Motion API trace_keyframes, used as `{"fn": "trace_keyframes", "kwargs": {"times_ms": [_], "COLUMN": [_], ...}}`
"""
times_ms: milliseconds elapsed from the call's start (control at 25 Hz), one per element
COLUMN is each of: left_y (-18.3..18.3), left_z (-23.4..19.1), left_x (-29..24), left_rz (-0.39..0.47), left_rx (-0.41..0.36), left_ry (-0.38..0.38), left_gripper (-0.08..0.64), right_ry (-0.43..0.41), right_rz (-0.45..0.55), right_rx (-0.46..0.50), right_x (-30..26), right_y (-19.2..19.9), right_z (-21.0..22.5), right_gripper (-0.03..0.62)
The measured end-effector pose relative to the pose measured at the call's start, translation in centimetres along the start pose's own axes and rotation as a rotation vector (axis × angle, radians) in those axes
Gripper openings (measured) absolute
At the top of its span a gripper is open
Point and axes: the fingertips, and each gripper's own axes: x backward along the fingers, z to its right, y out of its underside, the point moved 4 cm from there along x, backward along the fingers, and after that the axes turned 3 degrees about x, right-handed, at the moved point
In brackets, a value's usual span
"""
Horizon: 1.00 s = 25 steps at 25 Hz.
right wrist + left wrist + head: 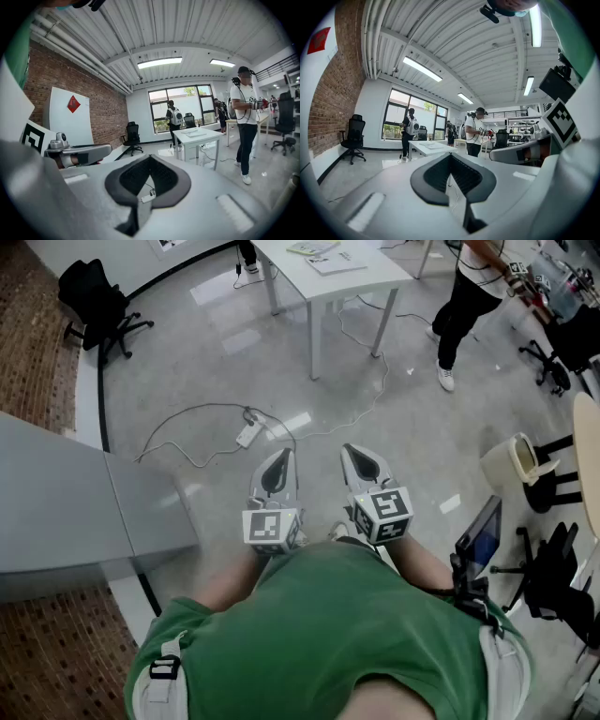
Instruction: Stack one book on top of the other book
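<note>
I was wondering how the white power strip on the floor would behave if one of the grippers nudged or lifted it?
The power strip looks like a small hard block, so probably stiff and light. Its cables run off both ways, so it would likely drag and tug back. On the glossy floor it may slide easily.

The person wears a green shirt (328, 634) with white straps (155, 688). Left gripper (281, 457) and right gripper (353, 454): grey shells, black-lined fingers (436, 176), black-and-white marker cubes (272, 528).
</note>
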Motion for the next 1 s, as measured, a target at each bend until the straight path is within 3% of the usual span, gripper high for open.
{"fn": "trace_keyframes", "kwargs": {"times_ms": [1000], "left_y": [-0.5], "left_z": [-0.8], "left_x": [0.8], "left_rz": [0.005], "left_rx": [0.01], "left_ry": [-0.027], "left_gripper": [0.008], "right_ry": [-0.044], "right_rz": [0.008], "right_rx": [-0.02], "right_x": [-0.3], "right_y": [0.3], "right_z": [-1.0], "right_gripper": [0.003]}}
